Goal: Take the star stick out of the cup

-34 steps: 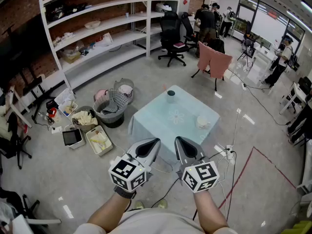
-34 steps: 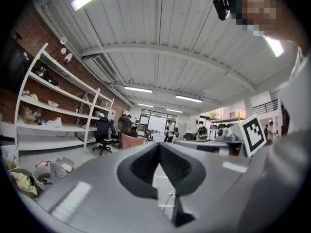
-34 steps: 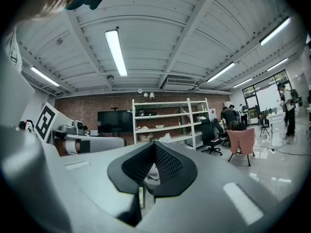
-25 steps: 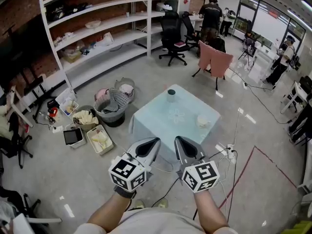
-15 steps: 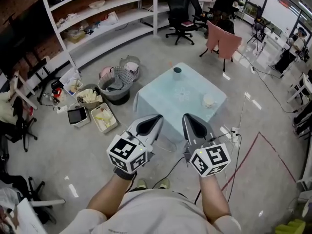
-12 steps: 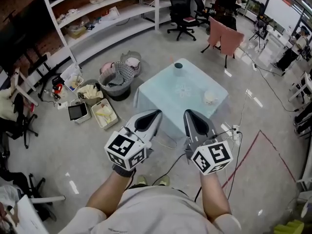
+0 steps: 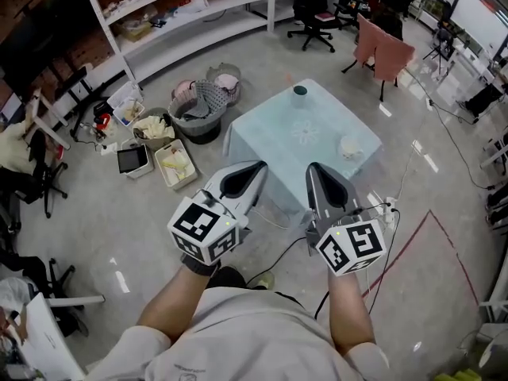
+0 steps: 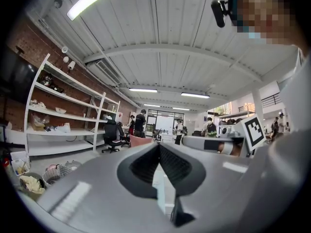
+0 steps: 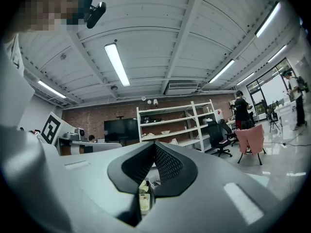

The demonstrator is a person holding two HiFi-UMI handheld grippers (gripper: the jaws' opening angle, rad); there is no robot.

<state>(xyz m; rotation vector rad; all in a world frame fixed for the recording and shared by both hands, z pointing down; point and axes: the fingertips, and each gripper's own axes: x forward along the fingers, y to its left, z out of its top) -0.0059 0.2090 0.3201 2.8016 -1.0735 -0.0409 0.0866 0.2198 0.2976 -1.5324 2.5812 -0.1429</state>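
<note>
A small dark green cup (image 7: 299, 91) stands at the far edge of a table with a pale blue cloth (image 7: 278, 145). It is too far off to make out any star stick in it. A white crumpled thing (image 7: 350, 147) lies on the table's right side. My left gripper (image 7: 258, 166) and right gripper (image 7: 312, 168) are held side by side in front of my body, well short of the table, both shut with nothing in them. In the left gripper view the left gripper (image 8: 158, 147) points level across the room, and the right gripper (image 9: 153, 144) does the same in the right gripper view.
Grey baskets (image 7: 202, 105) and bins of clutter (image 7: 176, 165) sit on the floor left of the table. White shelving (image 7: 182, 14) runs along the back. A pink-draped chair (image 7: 385, 52) stands beyond the table. Cables and a power strip (image 7: 384, 213) lie right of it.
The head view has swung, so the table and cup sit higher and further right in it. Both grippers stay shut and side by side, slightly higher in the view.
</note>
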